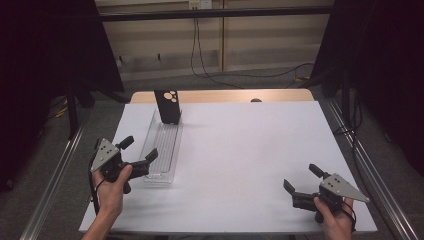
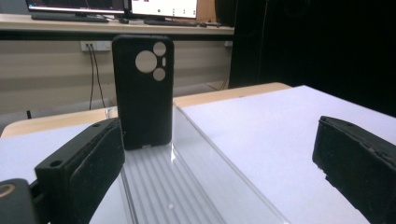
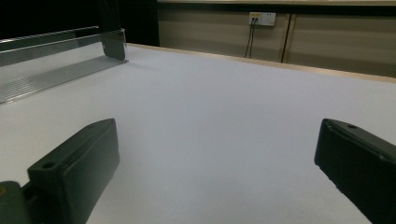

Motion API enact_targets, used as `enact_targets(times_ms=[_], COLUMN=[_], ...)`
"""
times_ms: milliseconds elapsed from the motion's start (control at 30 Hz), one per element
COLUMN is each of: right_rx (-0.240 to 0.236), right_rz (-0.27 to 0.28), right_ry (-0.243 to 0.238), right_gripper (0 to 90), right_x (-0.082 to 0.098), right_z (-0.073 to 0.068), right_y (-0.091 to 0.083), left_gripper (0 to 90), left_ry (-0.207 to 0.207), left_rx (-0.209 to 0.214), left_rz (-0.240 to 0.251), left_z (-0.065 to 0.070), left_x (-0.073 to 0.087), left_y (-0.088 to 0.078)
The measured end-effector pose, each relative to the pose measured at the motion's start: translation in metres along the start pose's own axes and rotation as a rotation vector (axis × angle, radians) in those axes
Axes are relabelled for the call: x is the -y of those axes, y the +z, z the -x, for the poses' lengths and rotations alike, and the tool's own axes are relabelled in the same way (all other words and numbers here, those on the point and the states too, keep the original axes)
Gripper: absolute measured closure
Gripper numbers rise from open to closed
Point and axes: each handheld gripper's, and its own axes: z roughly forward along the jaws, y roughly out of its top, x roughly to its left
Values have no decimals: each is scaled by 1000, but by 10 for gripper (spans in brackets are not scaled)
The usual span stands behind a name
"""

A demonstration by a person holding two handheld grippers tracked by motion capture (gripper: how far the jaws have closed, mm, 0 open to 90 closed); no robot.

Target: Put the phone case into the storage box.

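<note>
Black rubbery phone case (image 1: pixel 167 106) (image 2: pixel 143 91), round camera cut-outs at top: standing upright at far end of clear ribbed plastic tray (image 1: pixel 161 147) (image 2: pixel 187 186), empty.

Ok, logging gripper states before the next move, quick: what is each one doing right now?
Left gripper: open, empty, at the near end of the clear ribbed plastic tray.
Right gripper: open, empty, over the white table.

A tray (image 1: pixel 161 145) lies on the left part of the table (image 1: pixel 240 150), running from near to far. A phone case (image 1: pixel 167 106) stands upright at the tray's far end. The left gripper (image 1: pixel 138 155) sits at the tray's near end (one jaw to the tray's left, the other over its near part). The right gripper (image 1: pixel 302 179) sits near the table's near right corner, well apart from the tray.
</note>
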Motion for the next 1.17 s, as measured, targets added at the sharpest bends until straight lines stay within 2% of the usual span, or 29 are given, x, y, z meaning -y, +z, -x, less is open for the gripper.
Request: enact_targets(times_ms=[133, 233, 333, 400, 500, 567, 667, 700, 767, 833, 867, 933, 1000, 1167], right_rx=[2, 1, 1, 3, 3, 3, 7, 7, 5, 3, 4, 3, -1, -1], right_rz=[0, 0, -1, -1, 1, 0, 2, 2, 3, 3, 3, 5, 8, 2], right_ry=[0, 0, 0, -1, 1, -1, 1, 1, 0, -8, -9, -11, -11, -9], right_gripper=[0, 0, 0, 0, 0, 0, 0, 0, 0, 0, 0, 0, 0, 0], right_x=[0, 0, 0, 0, 0, 1, 1, 1, 1, 1, 1, 1, 0, 1], right_z=[0, 0, 0, 0, 0, 0, 0, 0, 0, 0, 0, -1, -1, -1], right_y=[0, 0, 0, 0, -1, -1, -2, -2, -2, -2, -2, -2, -2, -1], left_gripper=[23, 24, 23, 23, 24, 23, 24, 24, 24, 24, 23, 23, 23, 38], left_ry=[13, 9, 12, 0, 11, 5, 28, 27, 25, 40, 35, -2, 14, -3], left_rx=[-8, -5, -19, -23, -11, -2, -3, -12, 1, -6, -9, -6, -12, -31], left_rz=[-12, -26, -33, -26, -48, -52, -46, -37, -34, -26, -28, -25, -39, -24], left_z=[3, 5, 6, 7, 10, 12, 16, 18, 20, 22, 21, 20, 21, 17], left_x=[6, 14, 20, 23, 30, 34, 37, 39, 42, 44, 43, 43, 45, 44], left_y=[-6, -9, -12, -14, -18, -21, -27, -30, -35, -39, -39, -39, -38, -37])
